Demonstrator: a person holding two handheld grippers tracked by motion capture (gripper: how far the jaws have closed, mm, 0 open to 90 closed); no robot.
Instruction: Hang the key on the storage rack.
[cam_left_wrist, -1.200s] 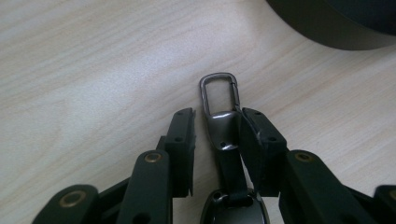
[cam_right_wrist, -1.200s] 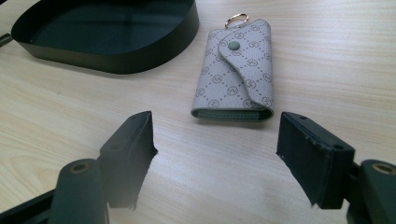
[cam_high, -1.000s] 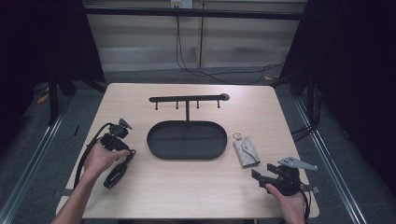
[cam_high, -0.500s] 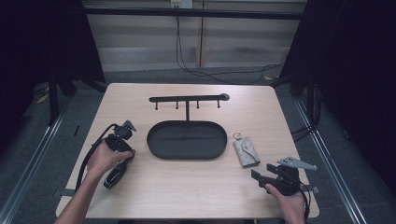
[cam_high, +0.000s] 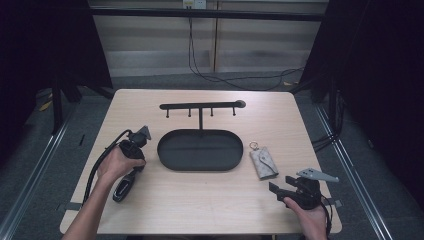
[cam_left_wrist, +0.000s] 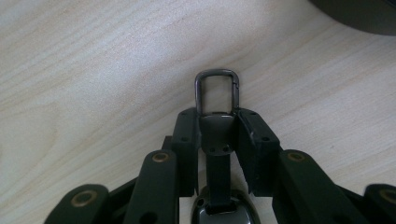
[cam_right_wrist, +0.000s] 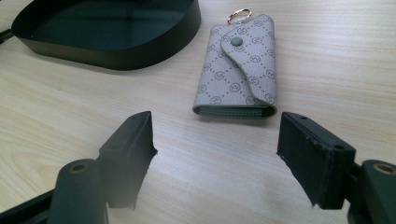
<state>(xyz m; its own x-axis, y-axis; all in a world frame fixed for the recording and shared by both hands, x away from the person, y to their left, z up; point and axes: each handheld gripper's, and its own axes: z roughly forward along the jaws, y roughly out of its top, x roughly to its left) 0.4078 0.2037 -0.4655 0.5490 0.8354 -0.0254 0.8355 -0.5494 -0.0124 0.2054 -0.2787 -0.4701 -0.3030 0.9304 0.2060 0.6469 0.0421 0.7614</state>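
Black key fob (cam_left_wrist: 217, 140) at table's (cam_high: 210, 210) 8 o'clock, strap pinched by left gripper (cam_left_wrist: 217, 123), jaws just closing. Thin strap could slip on lift. Right gripper (cam_right_wrist: 215, 144) gapes empty; grey key pouch (cam_right_wrist: 240, 70) at its 12 o'clock.

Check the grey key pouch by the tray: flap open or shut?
Shut. In the right gripper view the key pouch lies flat on the table with its flap folded over and held by the snap button.
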